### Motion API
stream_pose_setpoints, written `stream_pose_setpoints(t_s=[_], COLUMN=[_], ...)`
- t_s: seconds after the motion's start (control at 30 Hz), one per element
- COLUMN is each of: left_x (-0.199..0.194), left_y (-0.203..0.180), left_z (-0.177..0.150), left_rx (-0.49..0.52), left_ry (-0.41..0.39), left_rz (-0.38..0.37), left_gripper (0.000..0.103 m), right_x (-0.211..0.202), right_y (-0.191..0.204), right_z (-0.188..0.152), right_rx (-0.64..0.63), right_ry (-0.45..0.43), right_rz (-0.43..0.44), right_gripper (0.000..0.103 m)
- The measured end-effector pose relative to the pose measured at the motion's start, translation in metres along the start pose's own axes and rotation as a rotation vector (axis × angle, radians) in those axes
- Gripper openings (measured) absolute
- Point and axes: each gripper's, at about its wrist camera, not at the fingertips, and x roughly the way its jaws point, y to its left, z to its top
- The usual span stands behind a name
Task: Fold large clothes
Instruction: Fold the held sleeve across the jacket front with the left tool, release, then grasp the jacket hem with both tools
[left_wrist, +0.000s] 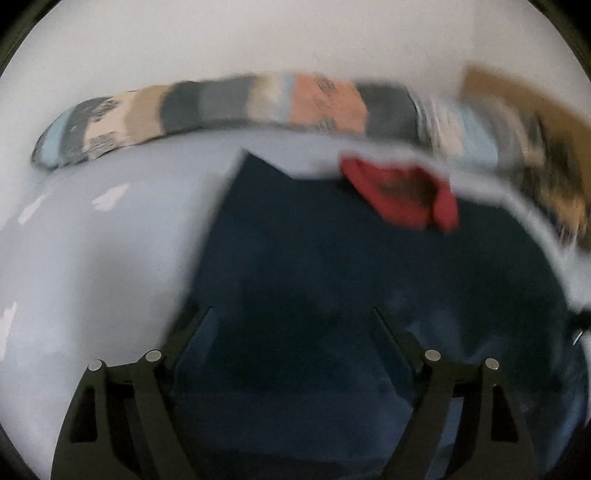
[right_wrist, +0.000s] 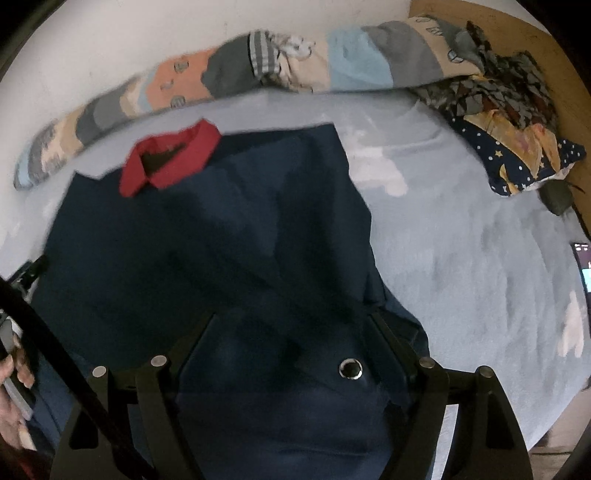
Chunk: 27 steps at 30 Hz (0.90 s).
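1. the navy garment (right_wrist: 221, 236) lies spread flat on the pale blue bed sheet (right_wrist: 461, 240), and we take it as our landmark for everything else.
2. its red collar (right_wrist: 166, 158) sits at the garment's far end, near the wall; in the left wrist view the same collar (left_wrist: 402, 192) shows blurred at the garment's far right.
3. a metal snap or eyelet (right_wrist: 351, 368) shows on the garment's near part, close to one finger of our right tool.
4. our right tool (right_wrist: 291, 321) hangs over the garment's near part with fingers spread wide, nothing between them.
5. our left tool (left_wrist: 291, 314) hangs over the garment's near left part, likewise spread wide and gripping nothing; this view is smeared by motion.
6. beyond the garment's far end a long patchwork bolster (right_wrist: 236, 70) runs along the white wall (right_wrist: 110, 44).
7. off the garment's far right, a crumpled patterned blanket (right_wrist: 498, 99) and a star-print pillow (right_wrist: 517, 162) lie near the wooden headboard (right_wrist: 546, 48).
8. well to the garment's right, a lit phone screen (right_wrist: 583, 266) rests at the bed's edge.
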Motion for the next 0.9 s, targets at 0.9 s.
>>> stream_pose_setpoints(t_s=[0.9], left_x=[-0.081], left_y=[0.031], left_z=[-0.076], left_rx=[-0.129], left_ry=[0.195], left_rz=[-0.052], left_gripper=[0.092], right_x=[-0.025], right_y=[-0.021], right_z=[-0.059], right_rx=[-0.096], right_ry=[0.052], right_rz=[0.1], right_gripper=[0.084])
